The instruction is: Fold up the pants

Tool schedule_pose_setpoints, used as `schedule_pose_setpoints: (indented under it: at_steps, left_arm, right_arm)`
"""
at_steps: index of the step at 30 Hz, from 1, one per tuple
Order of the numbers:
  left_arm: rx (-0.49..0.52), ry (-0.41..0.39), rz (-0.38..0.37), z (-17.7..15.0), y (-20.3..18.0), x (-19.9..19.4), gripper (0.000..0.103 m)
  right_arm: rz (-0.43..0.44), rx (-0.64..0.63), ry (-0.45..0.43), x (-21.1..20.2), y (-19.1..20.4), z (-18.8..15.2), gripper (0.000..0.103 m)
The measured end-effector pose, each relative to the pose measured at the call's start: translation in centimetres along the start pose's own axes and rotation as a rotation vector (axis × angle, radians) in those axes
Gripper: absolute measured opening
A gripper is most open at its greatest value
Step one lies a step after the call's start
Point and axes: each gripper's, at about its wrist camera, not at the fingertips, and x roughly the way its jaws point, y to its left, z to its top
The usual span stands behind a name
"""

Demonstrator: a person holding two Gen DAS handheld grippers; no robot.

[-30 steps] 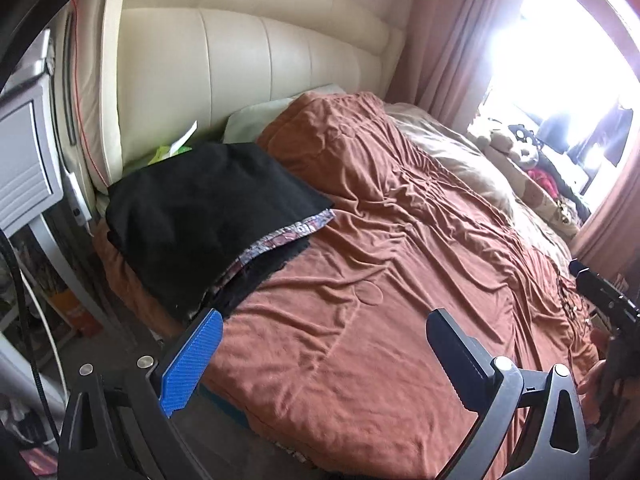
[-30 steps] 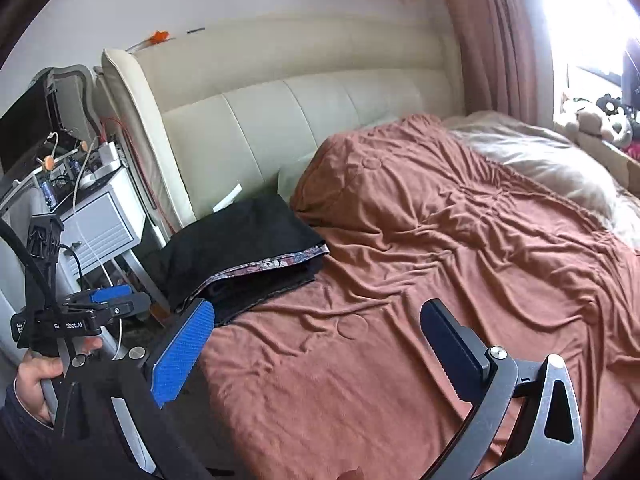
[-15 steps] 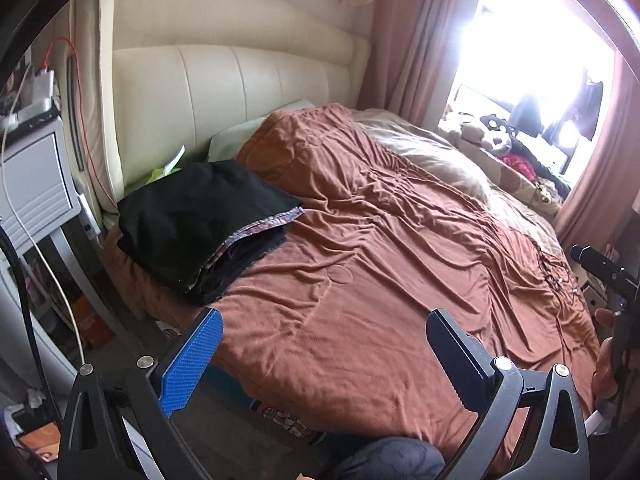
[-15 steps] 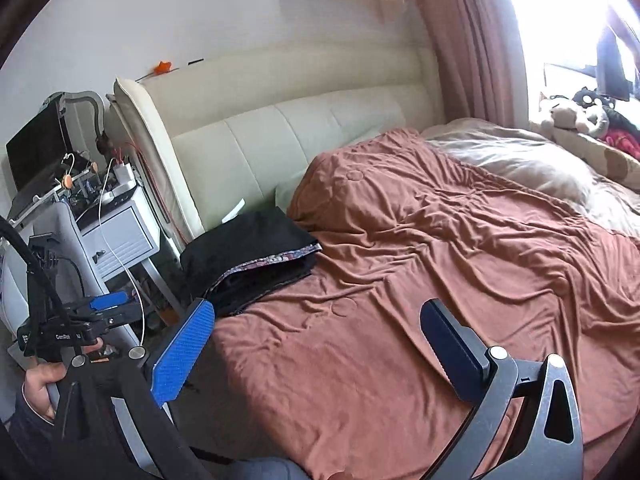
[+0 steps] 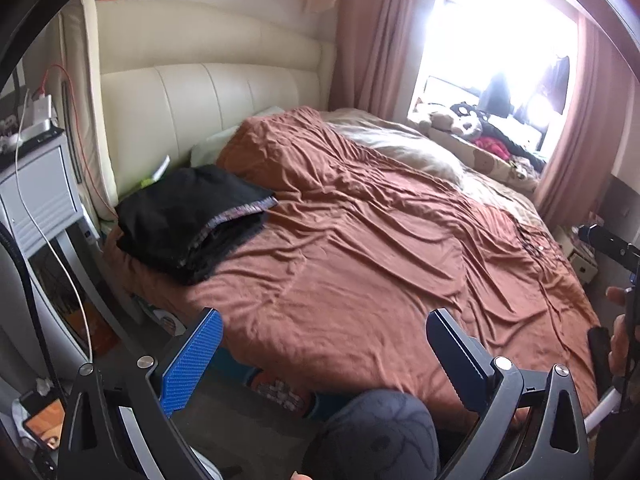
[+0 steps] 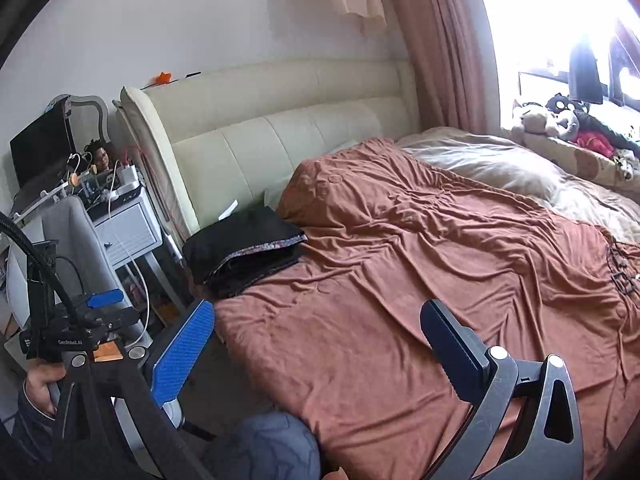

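Black pants (image 5: 188, 220) lie folded in a flat stack at the near corner of the bed by the headboard (image 5: 208, 108), resting on the rust-brown duvet (image 5: 380, 264). A thin patterned band, purple-grey, runs along the open edge of the top layer; more dark layers show beneath it. A slip of white paper (image 5: 162, 166) pokes up behind the stack.

Left gripper (image 5: 320, 356): released, jaws spread wide, nothing between them, held off the bed's near edge, well apart from the pants. Right gripper (image 6: 316, 354): likewise spread and empty, also short of the stack.

Left wrist view only: the floor under the bed edge with a patterned slipper (image 5: 276, 388), a knee in grey fabric (image 5: 376, 436), and at far right a hand (image 5: 618, 344) gripping the other tool's handle.

Right wrist view only: the bedside table (image 6: 124, 228) top cluttered with chargers and cables, a dark screen (image 6: 38, 152) behind it, a small orange object (image 6: 163, 77) on the headboard, and at lower left the person's hand (image 6: 38, 388) under the left tool. Plush toys (image 6: 548, 120) sit on the window sill, clearer here.
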Motion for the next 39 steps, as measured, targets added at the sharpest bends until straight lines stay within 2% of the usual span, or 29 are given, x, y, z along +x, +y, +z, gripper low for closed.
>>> schedule_pose_setpoints:
  at_steps: [6, 17, 23, 35, 39]
  left_arm:
    - [0.025, -0.028, 0.005, -2.1, -1.0, -2.4, 0.103]
    - [0.053, -0.082, 0.008, -6.1, -2.7, -4.8, 0.103]
    - [0.080, -0.094, -0.003, -8.7, -3.4, -5.3, 0.103]
    - [0.140, -0.117, -0.006, -12.7, -4.8, -5.2, 0.103]
    - [0.133, -0.138, -0.025, -13.6, -5.0, -5.9, 0.103]
  right_arm:
    - [-0.011, 0.011, 0.007, -3.0, 0.9, -1.9, 0.103]
    - [-0.037, 0.005, -0.044, -9.1, 3.1, -6.8, 0.103]
    - [-0.094, 0.014, -0.036, -9.6, 2.9, -9.9, 0.103]
    - [-0.153, 0.027, -0.054, -10.3, 4.4, -13.6, 0.103]
    - [-0.177, 0.034, -0.064, -10.6, 5.2, -14.6, 0.103]
